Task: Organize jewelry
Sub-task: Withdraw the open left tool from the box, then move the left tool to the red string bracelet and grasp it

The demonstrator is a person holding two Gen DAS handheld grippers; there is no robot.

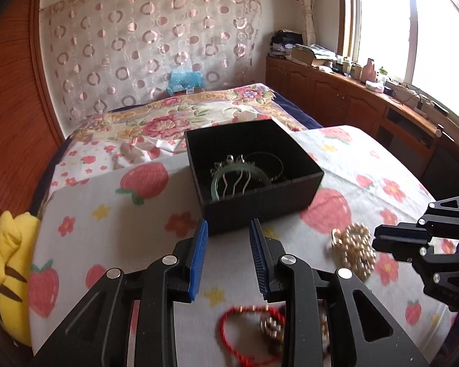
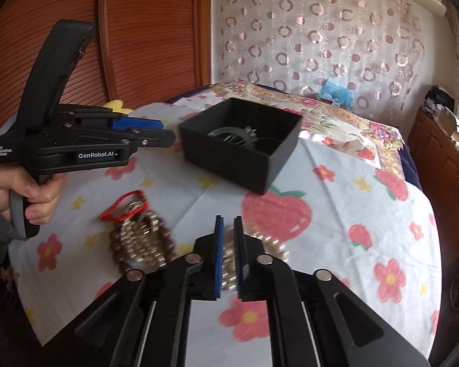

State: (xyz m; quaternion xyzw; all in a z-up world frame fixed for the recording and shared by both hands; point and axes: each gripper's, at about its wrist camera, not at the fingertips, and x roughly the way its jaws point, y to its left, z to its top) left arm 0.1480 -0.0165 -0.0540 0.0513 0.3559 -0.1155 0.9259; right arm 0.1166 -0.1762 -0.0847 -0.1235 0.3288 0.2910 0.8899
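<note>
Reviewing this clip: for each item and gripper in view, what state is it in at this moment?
Black square open-top box: lidless, upright, holds some jewelry.
Pale green jade bangle: inside the box.
Silver wavy hair comb: inside the box, across the bangle.
Pearl bead bracelet: on the cloth, between the right gripper's closing fingers.
Red cord bracelet: on the cloth, untouched.
Brown bead strand: heaped on the cloth.
Left gripper: open, empty.

Left claw body reads "GenRobot.AI" — also "Data Acquisition System".
</note>
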